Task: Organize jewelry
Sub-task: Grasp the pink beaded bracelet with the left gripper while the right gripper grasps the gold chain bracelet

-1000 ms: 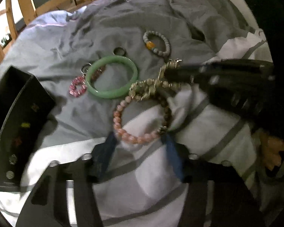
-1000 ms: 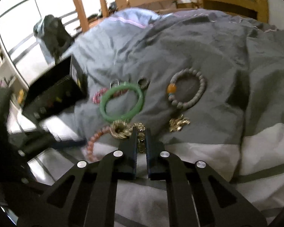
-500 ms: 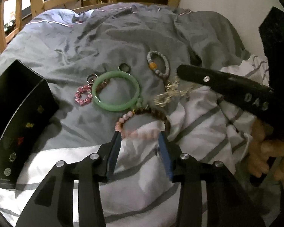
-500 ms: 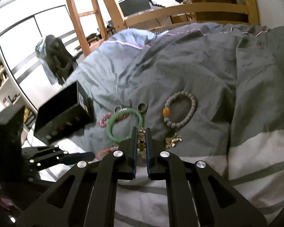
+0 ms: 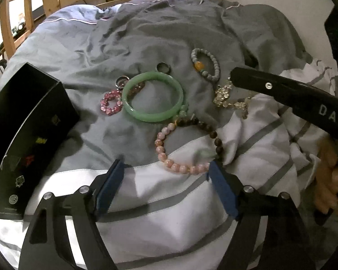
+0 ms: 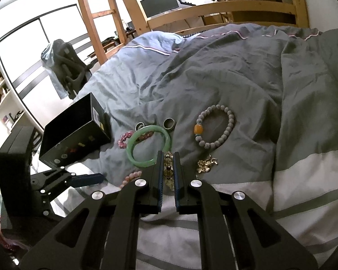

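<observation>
At the far left of the bed (image 5: 169, 33) our black box (image 5: 29, 121) lies open on the grey duvet, the likely place for the jewelry. Our left gripper (image 5: 166, 180) hangs released, its blue pads spread on either side of the near arc of the pink-and-brown bead bracelet (image 5: 187, 144), which lies flat on the striped sheet. Beyond it the pink crystal bracelet (image 5: 110, 103) sits partly under the green jade bangle (image 5: 153, 96), with two metal rings (image 5: 163, 67) just behind. Further right lies the grey bead bracelet (image 5: 206, 64) with its amber bead. Our right gripper (image 6: 168, 155) is clenched on the gold bead bracelet (image 6: 168, 168), its beads showing between the pads; a gold charm cluster (image 6: 206, 163) rests on the duvet just beside, and we cannot tell whether it belongs to the same piece.

We judge the step in hand to be lifting this gold bracelet; next we must carry it left to the box, across the bangle and the bead bracelet. The trailing beads could snag on either, and the soft, creased bedding may let pieces shift. The left gripper sits in that path too.
</observation>
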`<move>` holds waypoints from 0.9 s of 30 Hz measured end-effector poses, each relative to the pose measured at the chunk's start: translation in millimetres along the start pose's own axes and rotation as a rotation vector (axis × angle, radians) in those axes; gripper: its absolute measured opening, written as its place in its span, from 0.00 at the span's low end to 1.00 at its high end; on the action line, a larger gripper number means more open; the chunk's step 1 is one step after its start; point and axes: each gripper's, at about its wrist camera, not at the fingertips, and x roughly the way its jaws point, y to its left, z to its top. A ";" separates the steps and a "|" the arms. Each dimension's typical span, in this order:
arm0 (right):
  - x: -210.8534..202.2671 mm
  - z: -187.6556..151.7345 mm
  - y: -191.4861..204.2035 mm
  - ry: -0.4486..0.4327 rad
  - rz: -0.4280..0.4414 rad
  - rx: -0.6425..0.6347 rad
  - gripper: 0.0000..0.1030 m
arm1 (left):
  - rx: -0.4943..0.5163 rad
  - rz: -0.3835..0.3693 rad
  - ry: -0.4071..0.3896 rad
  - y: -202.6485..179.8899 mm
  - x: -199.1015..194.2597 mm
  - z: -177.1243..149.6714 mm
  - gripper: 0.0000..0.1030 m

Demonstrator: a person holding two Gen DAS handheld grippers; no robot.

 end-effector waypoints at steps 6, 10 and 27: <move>1.8 -1.3 4.3 0.009 -0.003 -0.022 0.08 | 0.005 -0.055 0.033 0.8 8.5 1.4 0.30; 1.7 -1.7 4.4 0.009 -0.004 -0.021 0.08 | -0.045 -0.064 0.000 11.2 1.1 6.6 0.02; 3.0 -3.0 9.6 0.019 -0.012 -0.053 0.08 | -0.146 -0.105 0.034 27.0 30.7 18.0 0.15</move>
